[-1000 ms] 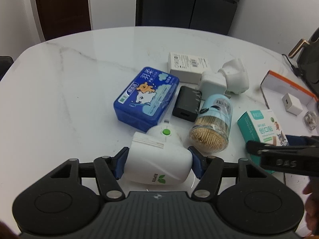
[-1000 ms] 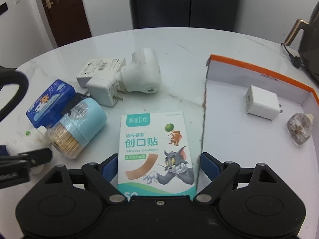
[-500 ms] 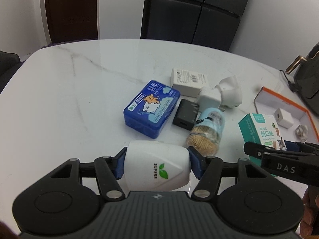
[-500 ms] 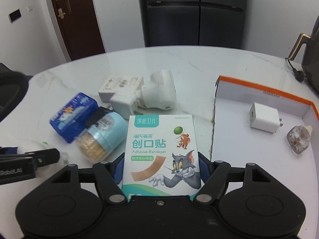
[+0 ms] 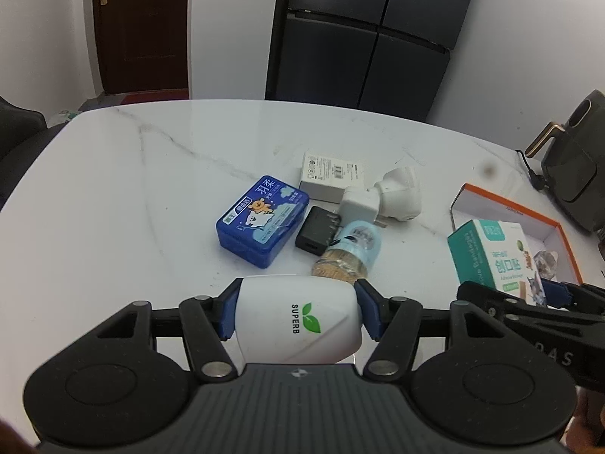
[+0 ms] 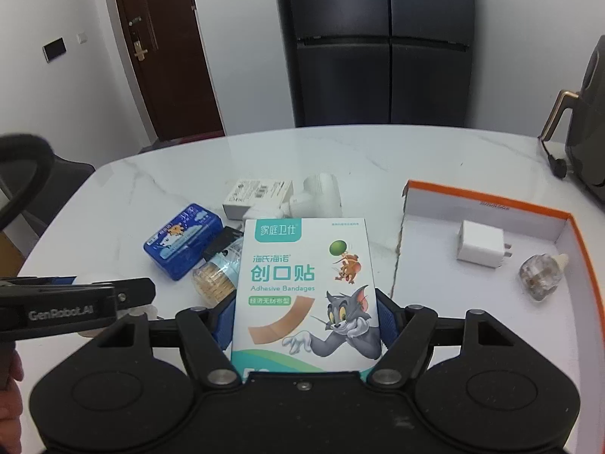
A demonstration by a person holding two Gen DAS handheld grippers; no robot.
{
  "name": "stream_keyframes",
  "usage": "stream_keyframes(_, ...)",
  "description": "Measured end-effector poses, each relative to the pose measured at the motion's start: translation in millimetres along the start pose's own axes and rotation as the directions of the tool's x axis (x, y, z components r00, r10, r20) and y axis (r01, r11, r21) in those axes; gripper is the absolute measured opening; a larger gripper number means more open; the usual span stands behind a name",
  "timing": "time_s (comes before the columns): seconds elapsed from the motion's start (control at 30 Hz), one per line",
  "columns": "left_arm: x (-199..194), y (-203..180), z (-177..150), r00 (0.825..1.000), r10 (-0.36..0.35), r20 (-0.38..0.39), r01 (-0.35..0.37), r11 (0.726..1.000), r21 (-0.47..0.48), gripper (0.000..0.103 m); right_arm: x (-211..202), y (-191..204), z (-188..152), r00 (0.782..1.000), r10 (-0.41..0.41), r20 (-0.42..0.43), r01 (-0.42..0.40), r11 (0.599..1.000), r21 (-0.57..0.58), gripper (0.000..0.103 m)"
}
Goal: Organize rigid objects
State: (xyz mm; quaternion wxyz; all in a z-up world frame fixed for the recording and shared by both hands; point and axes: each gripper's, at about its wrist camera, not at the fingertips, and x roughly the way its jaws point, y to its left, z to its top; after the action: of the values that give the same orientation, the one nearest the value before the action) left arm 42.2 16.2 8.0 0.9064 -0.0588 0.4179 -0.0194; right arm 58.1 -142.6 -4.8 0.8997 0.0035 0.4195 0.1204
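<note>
My left gripper (image 5: pixel 295 314) is shut on a white rounded device (image 5: pixel 298 321) marked SUPERB and holds it above the marble table (image 5: pixel 113 189). My right gripper (image 6: pixel 304 321) is shut on a box of adhesive bandages (image 6: pixel 306 287) with a cartoon cat, also lifted off the table; this bandage box (image 5: pixel 491 257) shows at the right of the left wrist view. An orange-rimmed open box (image 6: pixel 491 204) lies to the right, holding a white charger (image 6: pixel 480 244) and a small clear object (image 6: pixel 540 276).
A blue tin (image 5: pixel 262 225), a black adapter (image 5: pixel 317 229), a toothpick jar (image 5: pixel 349 255), a white plug adapter (image 5: pixel 382 200) and a white flat box (image 5: pixel 332 176) cluster mid-table. A dark appliance (image 5: pixel 574 174) stands at the far right. A dark fridge and a brown door are behind.
Both grippers have risen with their loads. The right gripper closed on the bandage box and lifted it off the table. The white device came up and tilted so its logo shows.
</note>
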Motion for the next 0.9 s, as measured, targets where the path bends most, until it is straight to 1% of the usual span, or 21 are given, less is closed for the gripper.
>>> stream_keyframes(0.13, -7, -12, 0, 1.000, 0.007, 0.005, -0.007, 1.000, -0.003, 0.062, -18, -8, 1, 1.000, 0.004, 0.023, -0.004, 1.000, -0.002, 0.084)
stream_keyframes(0.37, -19, -35, -1, 1.000, 0.004, 0.018, -0.004, 1.000, 0.012, 0.062, -44, -21, 0, 0.998, -0.013, 0.060, 0.013, 1.000, 0.010, 0.084)
stream_keyframes(0.67, -27, -60, 0, 0.999, -0.016, 0.037, 0.015, 0.999, 0.036, 0.062, -71, -41, -2, 0.995, -0.033, 0.090, 0.029, 0.999, 0.036, 0.084)
stream_keyframes(0.9, -28, -78, 0, 0.998, -0.043, 0.034, 0.041, 0.997, 0.058, 0.062, -83, -55, -3, 0.993, -0.052, 0.102, 0.047, 0.997, 0.055, 0.084)
